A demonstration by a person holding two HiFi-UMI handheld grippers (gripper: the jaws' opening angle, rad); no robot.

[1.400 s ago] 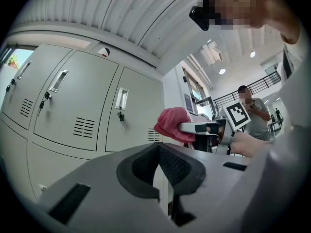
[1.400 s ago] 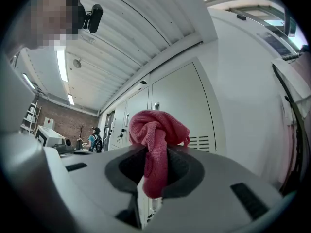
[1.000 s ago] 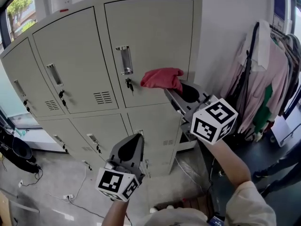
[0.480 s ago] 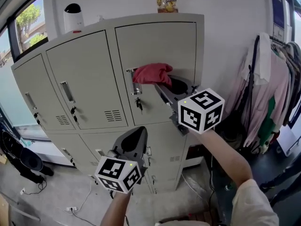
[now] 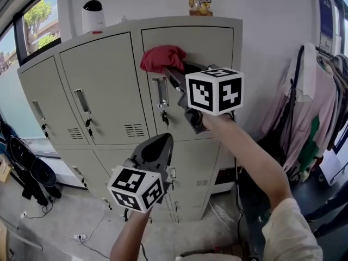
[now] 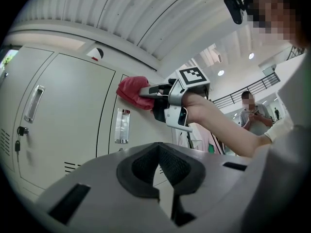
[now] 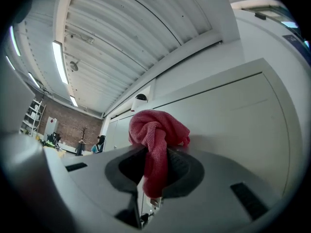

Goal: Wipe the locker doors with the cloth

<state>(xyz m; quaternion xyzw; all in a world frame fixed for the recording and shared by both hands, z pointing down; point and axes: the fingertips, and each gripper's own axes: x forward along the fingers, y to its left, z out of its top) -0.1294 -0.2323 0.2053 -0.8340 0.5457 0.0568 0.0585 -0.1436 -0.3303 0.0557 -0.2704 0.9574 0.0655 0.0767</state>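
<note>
Right gripper (image 5: 171, 73) lifted cloth (image 5: 161, 57) up locker door (image 5: 215, 47).

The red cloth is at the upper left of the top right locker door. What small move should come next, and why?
Probably slide the cloth rightward along the door, kept pressed. The right gripper has its tongs shut on it at the door's upper left, above the handle, and most of the panel lies to the right.
</note>
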